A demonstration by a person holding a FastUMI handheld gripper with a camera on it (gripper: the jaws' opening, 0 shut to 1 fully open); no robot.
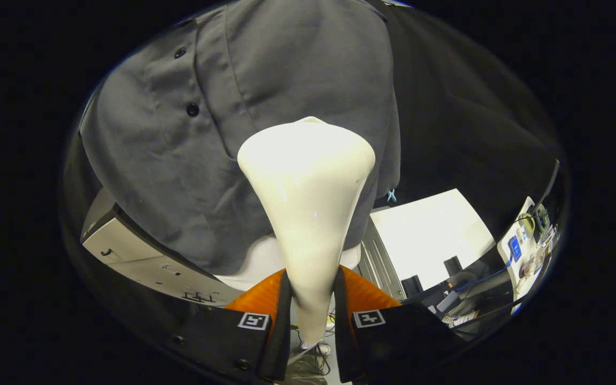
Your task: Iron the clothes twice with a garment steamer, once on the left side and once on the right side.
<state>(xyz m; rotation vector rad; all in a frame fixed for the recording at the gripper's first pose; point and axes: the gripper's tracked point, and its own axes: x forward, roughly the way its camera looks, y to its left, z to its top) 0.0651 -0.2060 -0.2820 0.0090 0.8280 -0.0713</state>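
The gripper has both fingers clenched on the narrow neck of a cream-white garment steamer, one finger pressing on each side of it. From that pinched neck the steamer widens forward into a broad, rounded head, and the head lies right against the front of a dark grey shirt that hangs beyond the fingers. Whether the head actually presses into the cloth or merely sits just at it cannot be told, since the glossy back of the head hides its face.

The shirt hangs open to view with its button placket running down at a slant to one side of the steamer head; two dark buttons show on it (one above the other, the lower one nearer the head). The steamer head sits beside that placket, on the panel away from the buttons, near the lower half of the garment. Under the shirt's hem a patch of white cloth peeks out, just above the fingers.

Beyond the hem, on one side, a grey box-like unit stands at an angle. On the other side lies a white table, with a small device carrying a blue cable further out past it. Below the fingers a tangle of cords lies on the floor.
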